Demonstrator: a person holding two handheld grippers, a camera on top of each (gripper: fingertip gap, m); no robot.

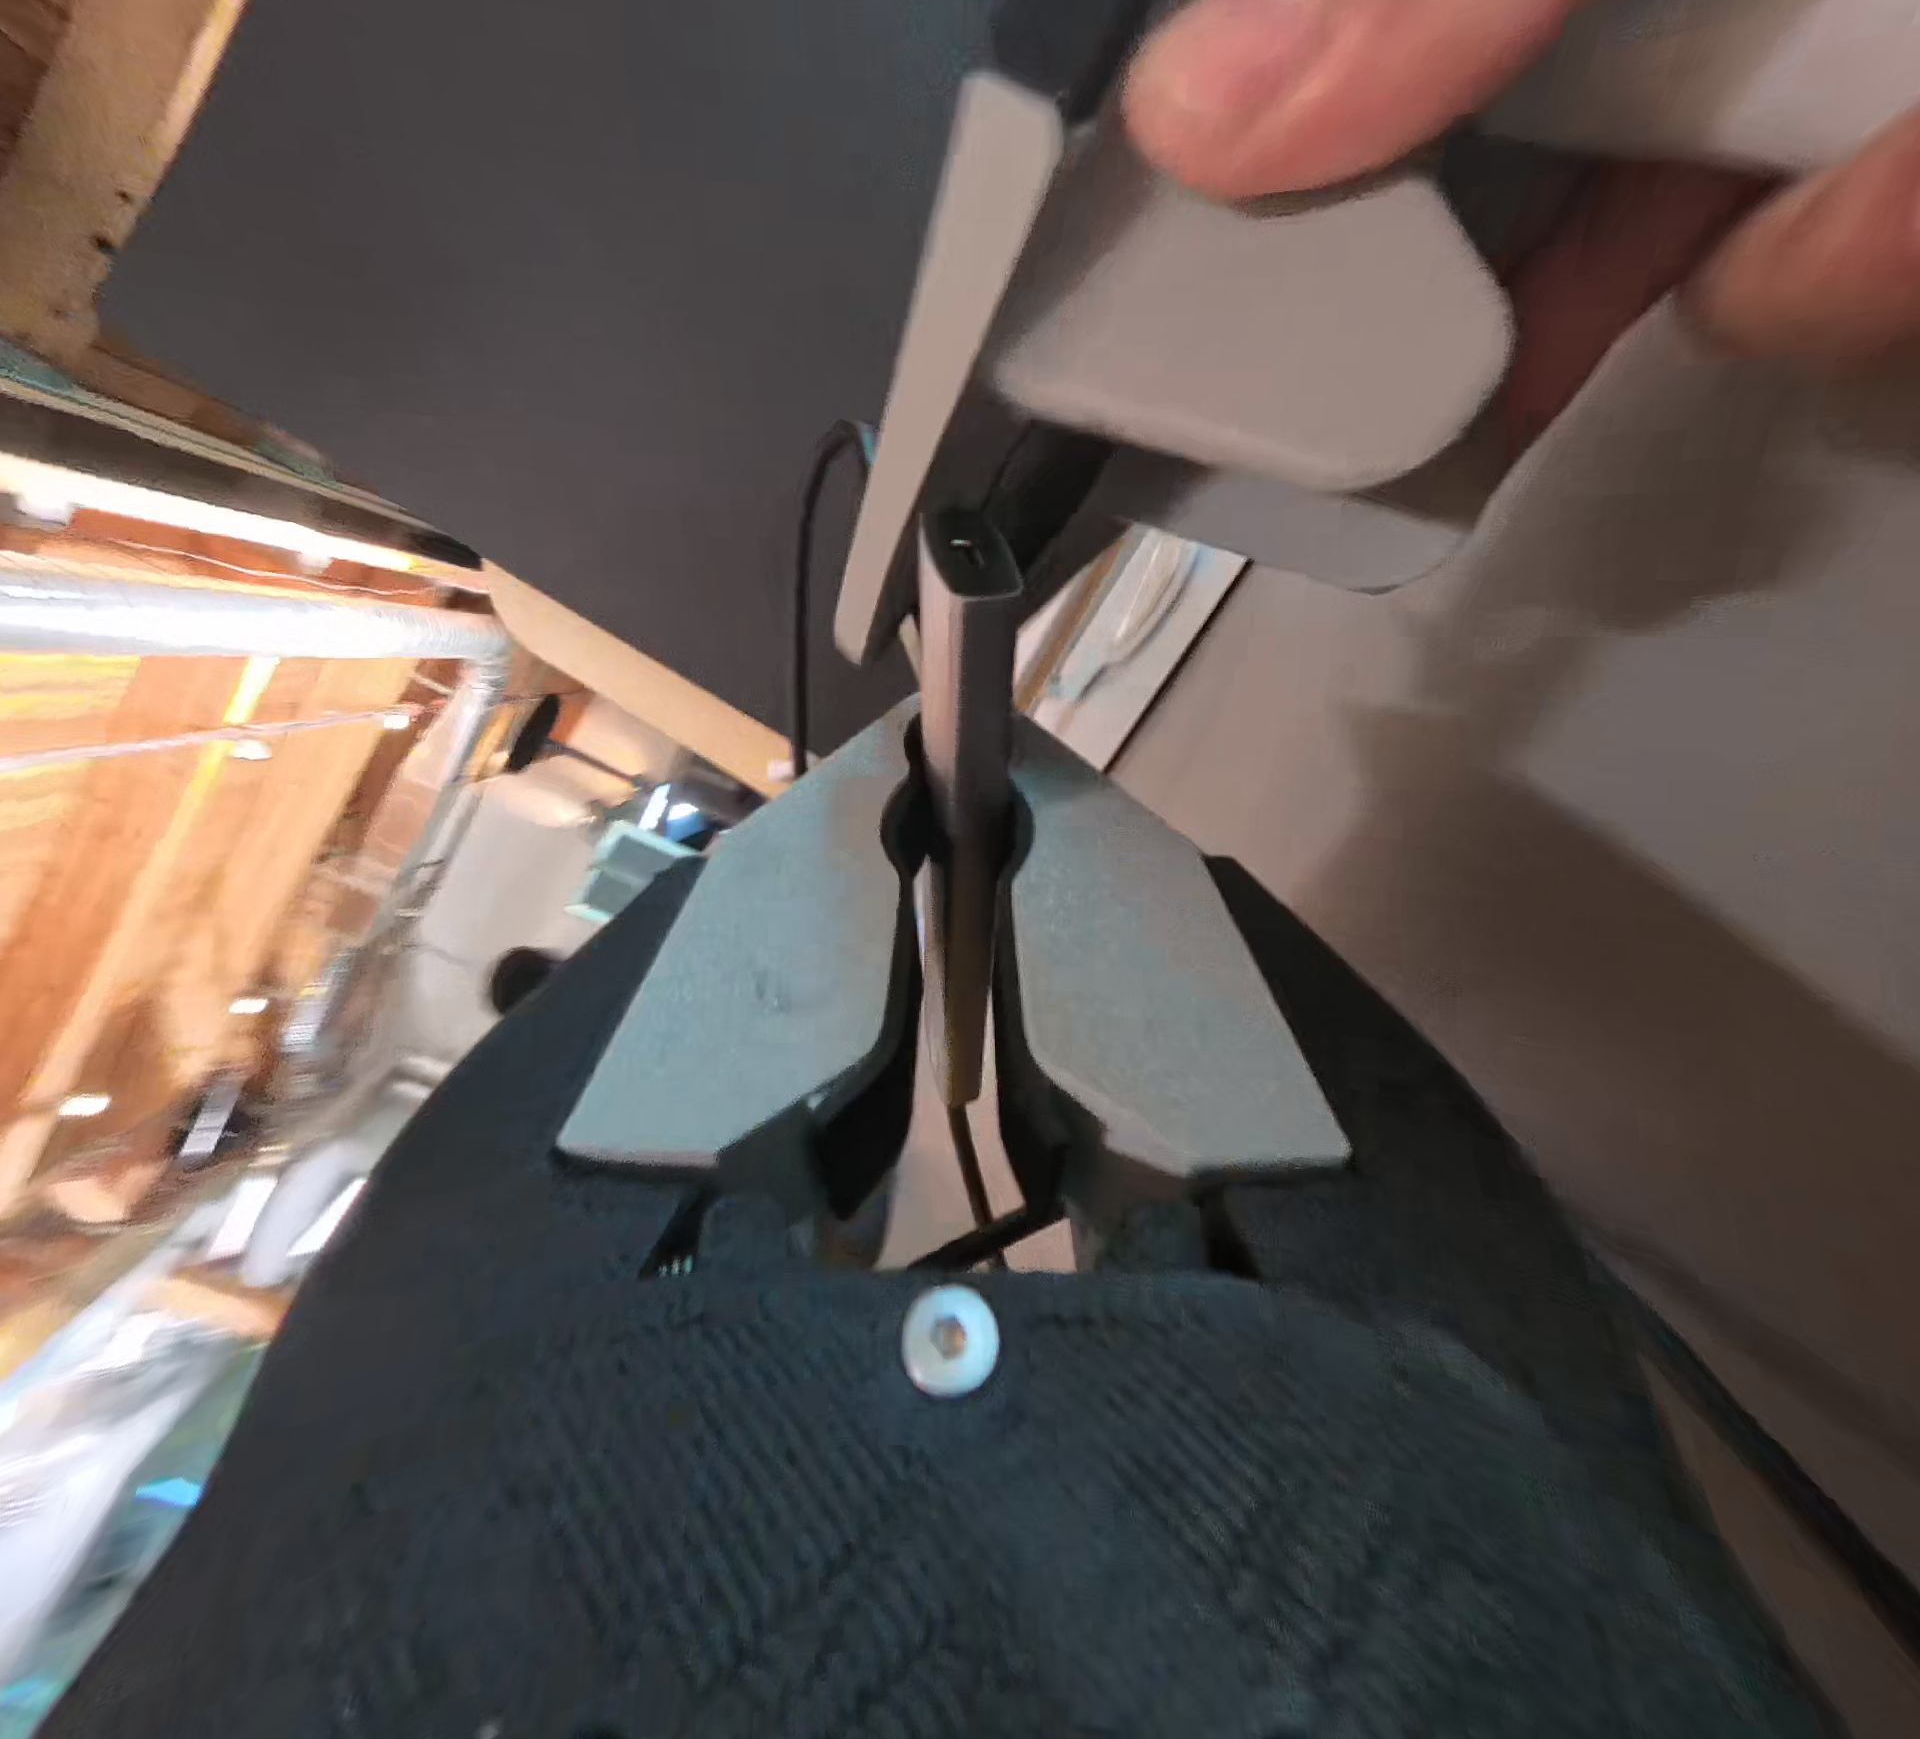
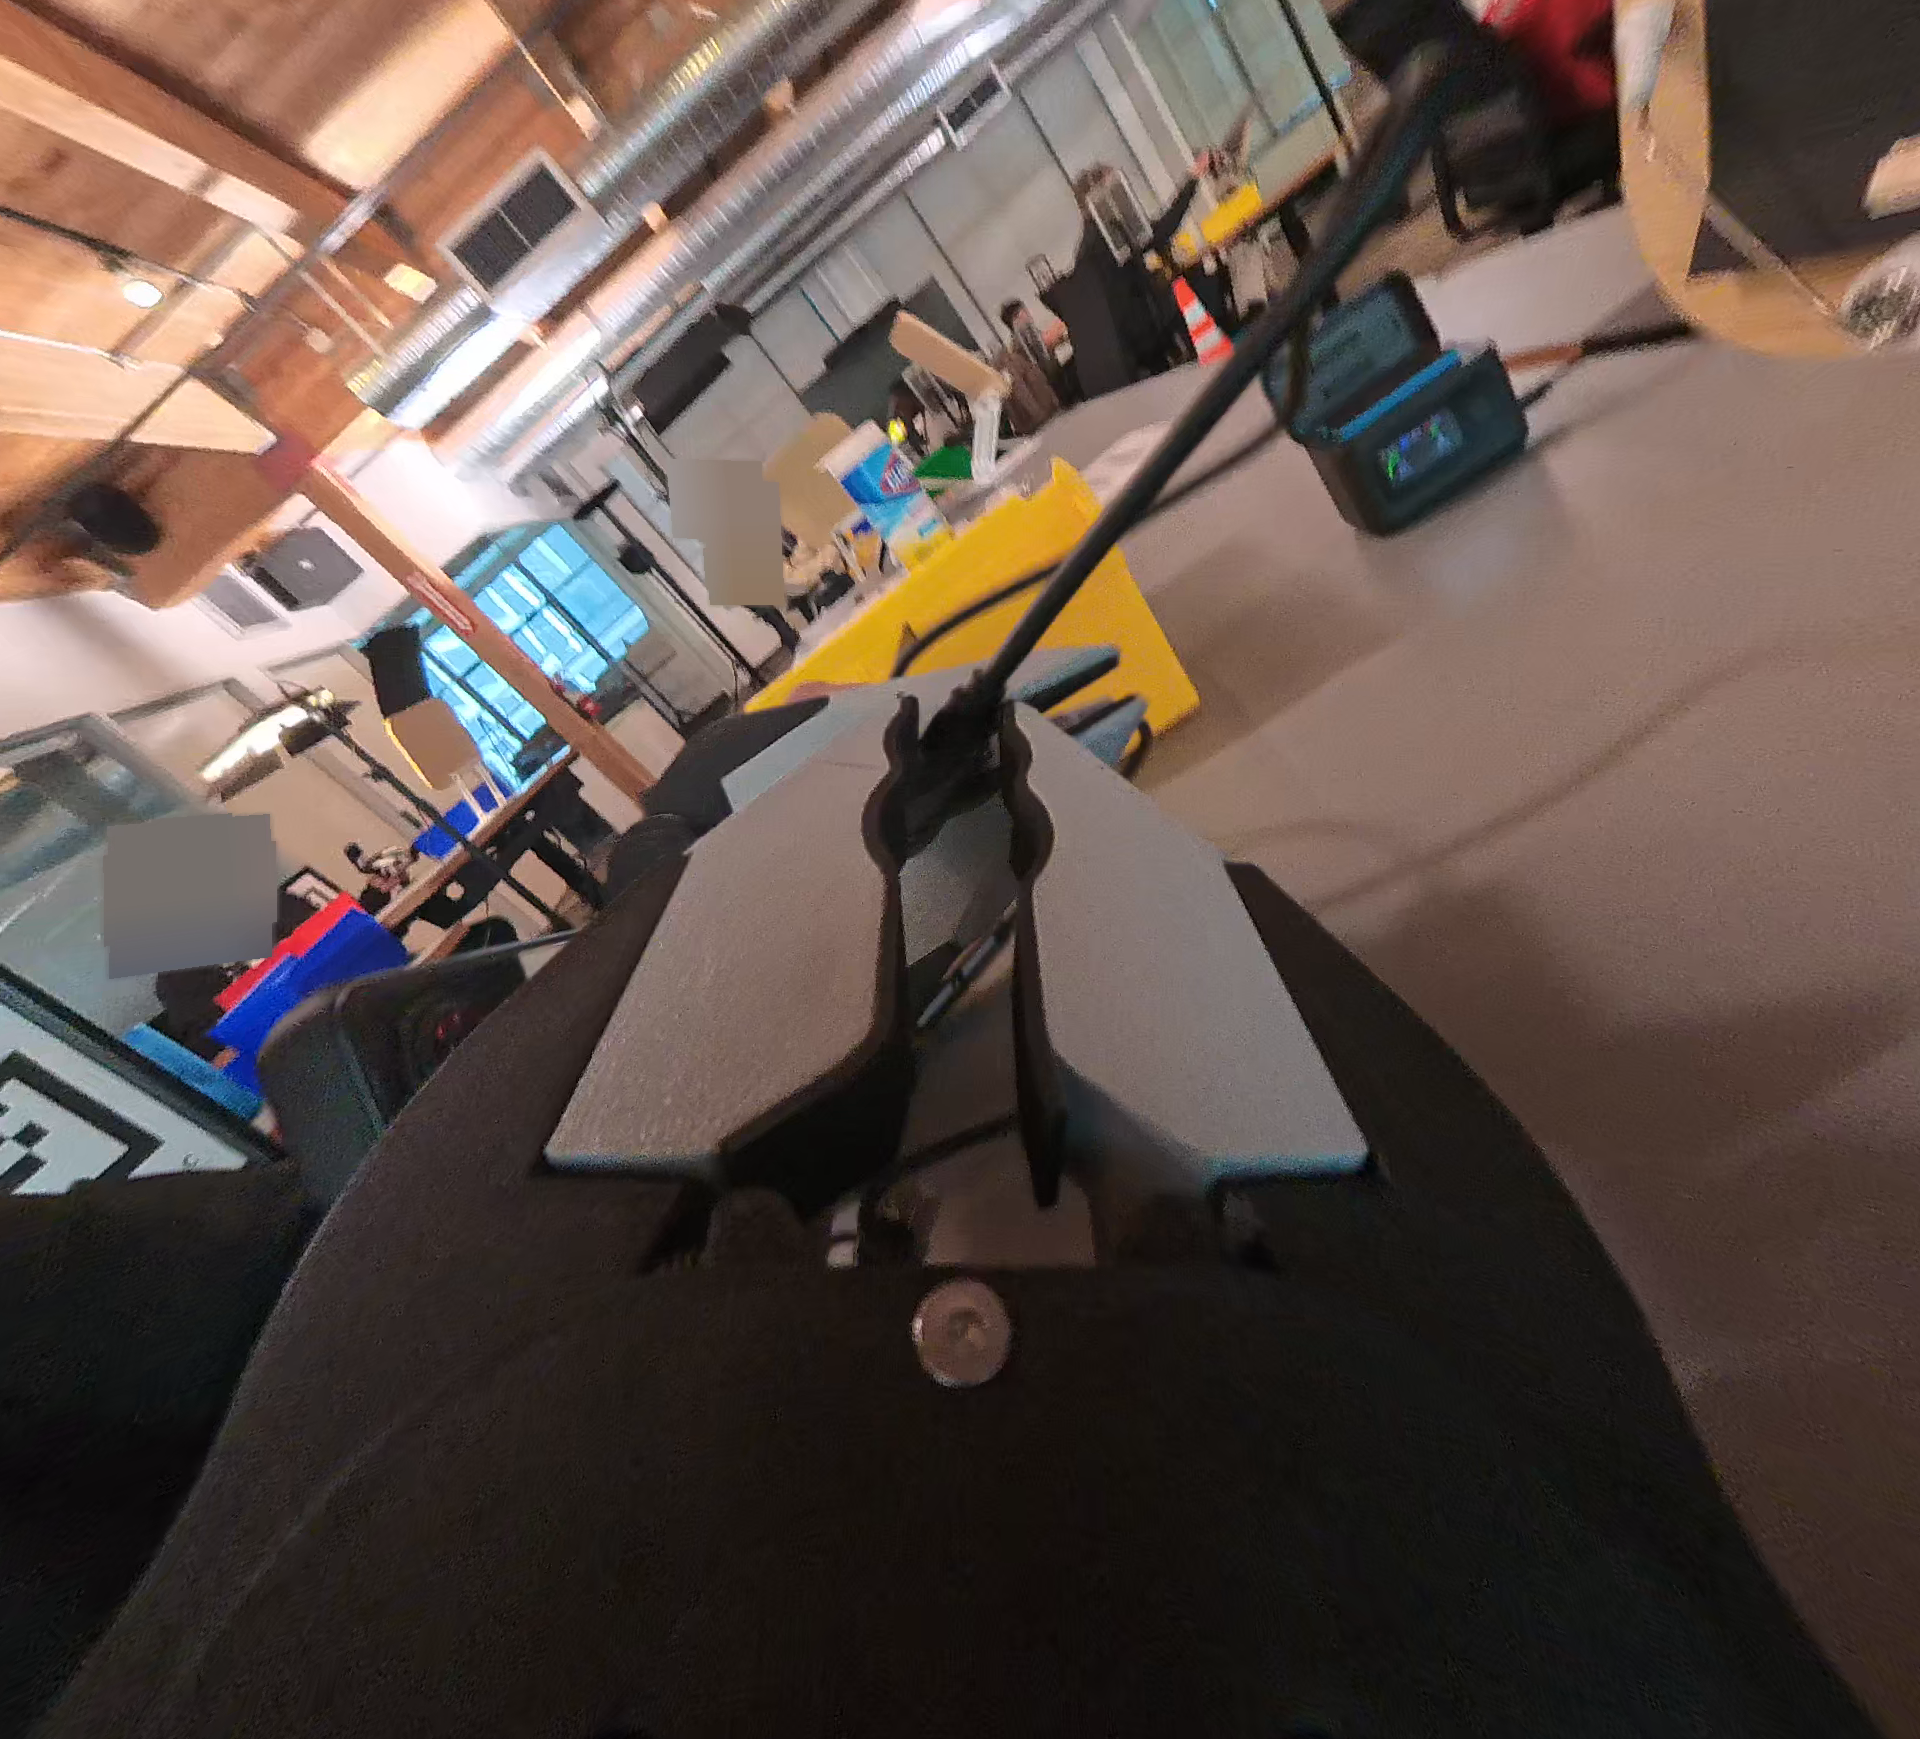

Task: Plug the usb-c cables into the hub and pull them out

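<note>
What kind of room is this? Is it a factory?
More likely a big shared workshop or lab: exposed metal ducts under a wooden ceiling, long work tables with a yellow bin, and an orange traffic cone in the distance.

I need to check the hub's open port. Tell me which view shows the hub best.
The left wrist view: the hub stands clamped in the left gripper, its end port facing the camera. The right wrist view shows no hub that I can make out.
</note>
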